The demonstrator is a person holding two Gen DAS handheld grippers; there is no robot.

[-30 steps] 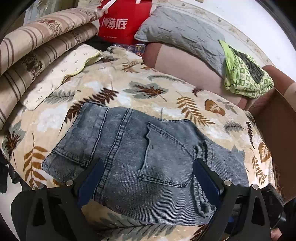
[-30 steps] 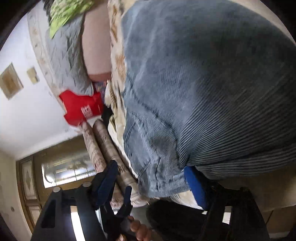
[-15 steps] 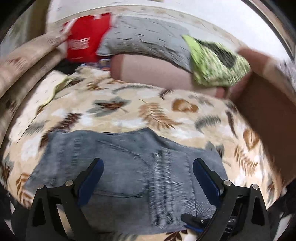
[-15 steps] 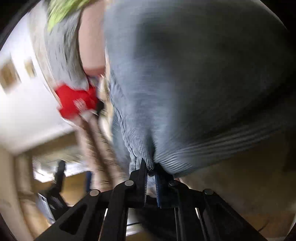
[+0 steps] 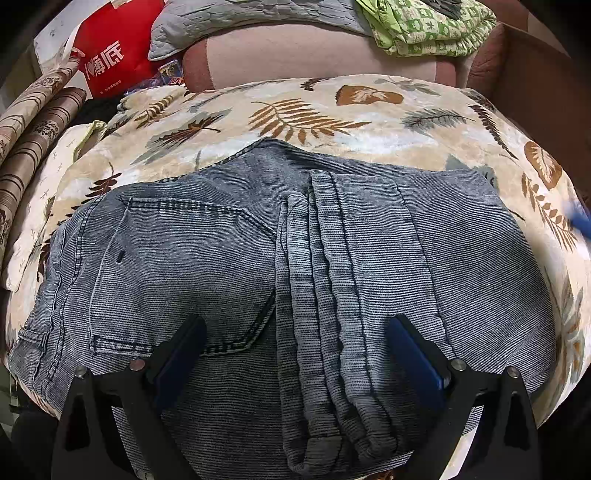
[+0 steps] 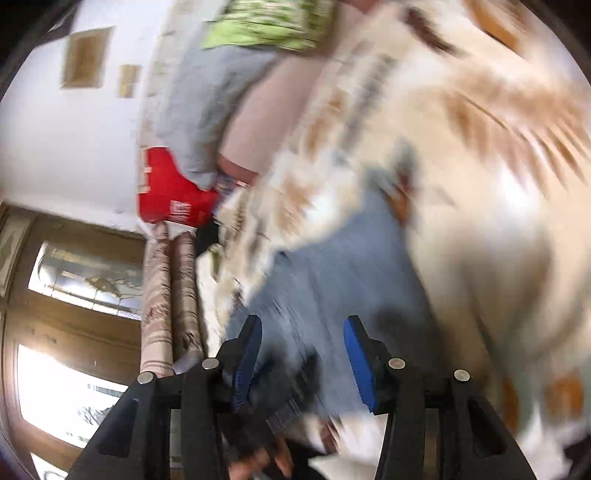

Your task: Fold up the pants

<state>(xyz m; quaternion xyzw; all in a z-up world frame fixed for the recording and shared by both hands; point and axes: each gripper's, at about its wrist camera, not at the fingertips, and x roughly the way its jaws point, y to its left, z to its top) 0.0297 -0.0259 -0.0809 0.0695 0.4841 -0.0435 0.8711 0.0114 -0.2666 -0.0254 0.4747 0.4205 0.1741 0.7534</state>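
Grey-blue corduroy-look jeans [image 5: 221, 258] lie folded on a leaf-patterned blanket [image 5: 332, 110], back pocket up at the left and the stacked leg hems running down the middle. My left gripper [image 5: 295, 350] hovers just above their near part, open, its blue pads straddling the pocket corner and the hems without pressing. The right wrist view is heavily blurred. There the right gripper [image 6: 303, 362] has its jaws opening, and the jeans [image 6: 332, 266] lie beyond the pads, not pinched. A hand [image 6: 258, 461] shows at that view's bottom edge.
A pink bolster [image 5: 314, 55], a grey quilted cushion [image 5: 240, 18] and a green patterned cloth [image 5: 424, 26] line the far side. A red bag [image 5: 110, 62] and rolled striped bedding [image 5: 33, 122] sit at the left. A brown box wall [image 5: 535, 74] stands at the right.
My left gripper came lower and closer over the jeans. The right gripper pinched the jeans' edge half a second ago; now its jaws are apart and it has lifted away.
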